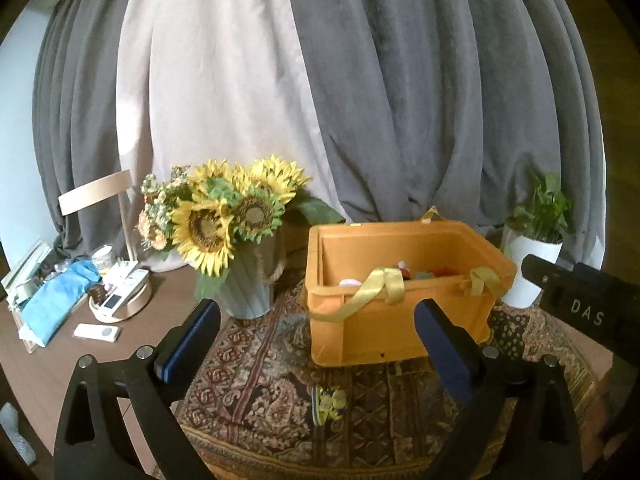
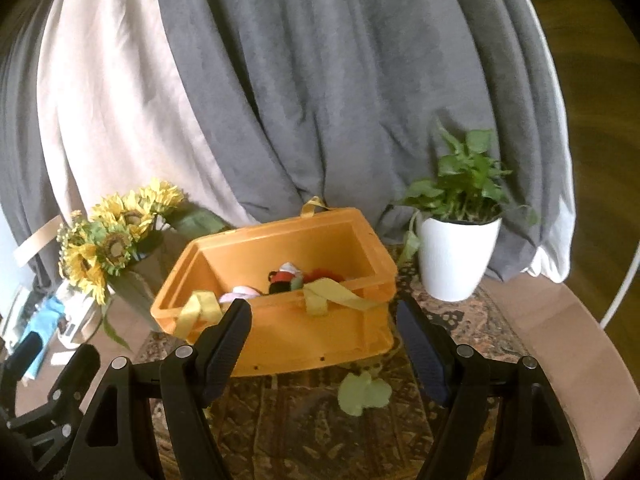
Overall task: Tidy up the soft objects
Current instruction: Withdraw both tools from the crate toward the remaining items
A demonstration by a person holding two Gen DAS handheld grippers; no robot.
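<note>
Both claws gaping wide and holding nothing, left gripper point(image 1: 318, 344) hovering near a yellow-blue toy point(image 1: 329, 403), right gripper point(image 2: 324, 346) facing the orange basket point(image 2: 304, 340), green plush point(image 2: 364, 394) lying just in front

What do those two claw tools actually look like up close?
Both grippers, left and right, are matte black frames with triangular cut-outs and silver round bolts. Each finger carries a dark blue ribbed pad. One black body is marked "DAS" in white. No cables or sleeves show.
</note>
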